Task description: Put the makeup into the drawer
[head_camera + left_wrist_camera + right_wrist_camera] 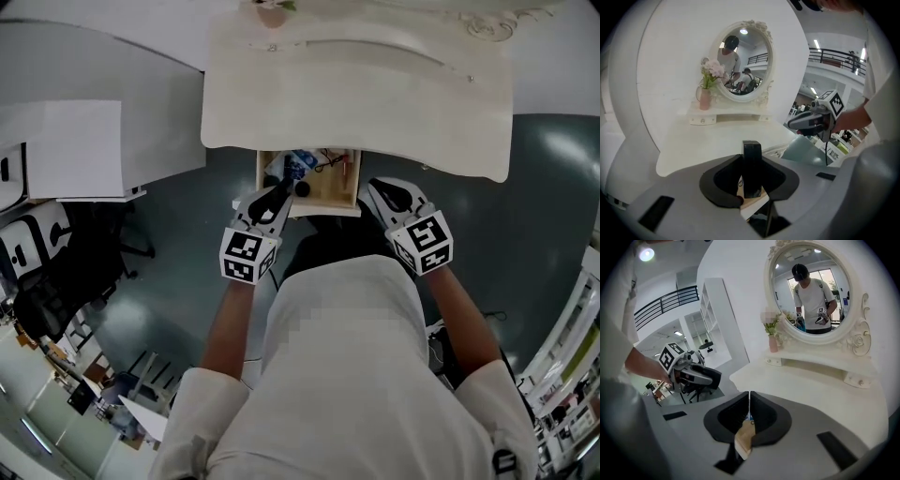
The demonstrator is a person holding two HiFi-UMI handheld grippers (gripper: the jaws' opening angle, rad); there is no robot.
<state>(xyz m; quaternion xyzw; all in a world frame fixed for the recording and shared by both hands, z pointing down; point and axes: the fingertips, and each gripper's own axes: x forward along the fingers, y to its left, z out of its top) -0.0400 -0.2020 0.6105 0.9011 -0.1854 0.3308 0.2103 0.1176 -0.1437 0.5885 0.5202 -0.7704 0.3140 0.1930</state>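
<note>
Left gripper (281, 195) jaws grasp our black makeup stick (752, 166) at the open drawer (345, 199). Right gripper (749, 405) jaws are clenched, empty. Next we lower and release it.

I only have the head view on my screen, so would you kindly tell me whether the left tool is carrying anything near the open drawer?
Observer: Yes, the left tool is clamped on a slim black stick, which stands upright between its jaws.
Operator: Thank you. And the other one?
Observer: The right tool has its jaws together with nothing between them.
Operator: What lies beyond the top of my frame?
Observer: An oval mirror stands at the back of the table, with a pink vase of flowers beside it.
</note>
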